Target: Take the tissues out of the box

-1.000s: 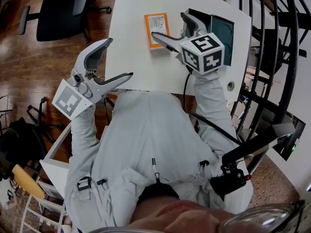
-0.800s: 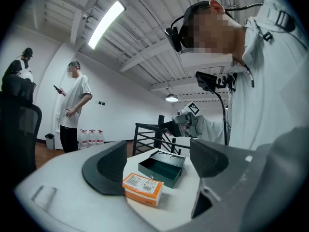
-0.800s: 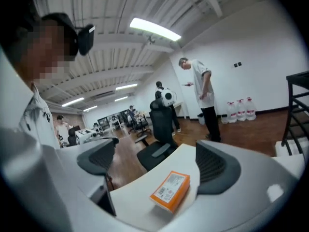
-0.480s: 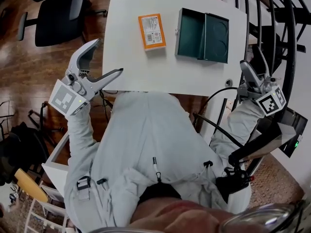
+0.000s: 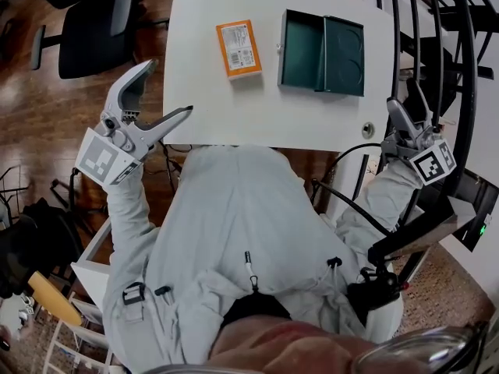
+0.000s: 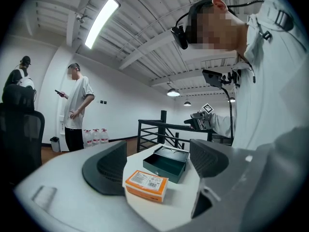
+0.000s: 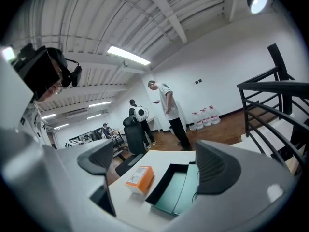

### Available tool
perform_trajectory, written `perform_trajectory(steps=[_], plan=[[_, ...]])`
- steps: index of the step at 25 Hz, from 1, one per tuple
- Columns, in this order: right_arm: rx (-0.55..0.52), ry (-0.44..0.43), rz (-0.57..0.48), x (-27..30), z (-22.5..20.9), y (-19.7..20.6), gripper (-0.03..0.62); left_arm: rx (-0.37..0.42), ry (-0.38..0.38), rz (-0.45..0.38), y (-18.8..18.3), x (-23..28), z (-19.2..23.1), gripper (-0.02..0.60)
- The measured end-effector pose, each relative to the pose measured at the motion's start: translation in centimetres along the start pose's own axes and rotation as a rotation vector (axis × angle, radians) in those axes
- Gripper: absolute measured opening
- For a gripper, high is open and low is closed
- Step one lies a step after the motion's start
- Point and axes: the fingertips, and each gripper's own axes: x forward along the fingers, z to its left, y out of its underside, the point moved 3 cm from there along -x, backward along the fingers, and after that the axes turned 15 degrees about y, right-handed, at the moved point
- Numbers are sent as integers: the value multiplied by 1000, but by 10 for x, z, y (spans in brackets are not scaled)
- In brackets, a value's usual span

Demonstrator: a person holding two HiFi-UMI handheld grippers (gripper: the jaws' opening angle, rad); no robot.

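Hovering beyond opposite table (image 5: 234, 107) edges, left gripper (image 5: 168, 89) and right gripper (image 5: 405, 109) hold jaws wide, empty.

The table (image 5: 234, 107) is plain white. Upper middle of the head view, the small pack (image 5: 238, 49) is bright orange with a pale label; its print looks dark but is too small to read. The open box (image 5: 321, 44) is dark green inside and out. The left gripper (image 5: 171, 86) and right gripper (image 5: 405, 100) are light grey, and their cubes carry dark-and-white square markers. At left, the floor (image 5: 47, 107) is reddish-brown wood. At upper right, the railing (image 5: 461, 37) is black.
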Motion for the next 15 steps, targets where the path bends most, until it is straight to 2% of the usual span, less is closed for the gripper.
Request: perform_trajectory(steps=[15], plan=[[-7, 0, 0, 0, 0, -3, 530, 12, -6, -3, -3, -2, -5, 422]])
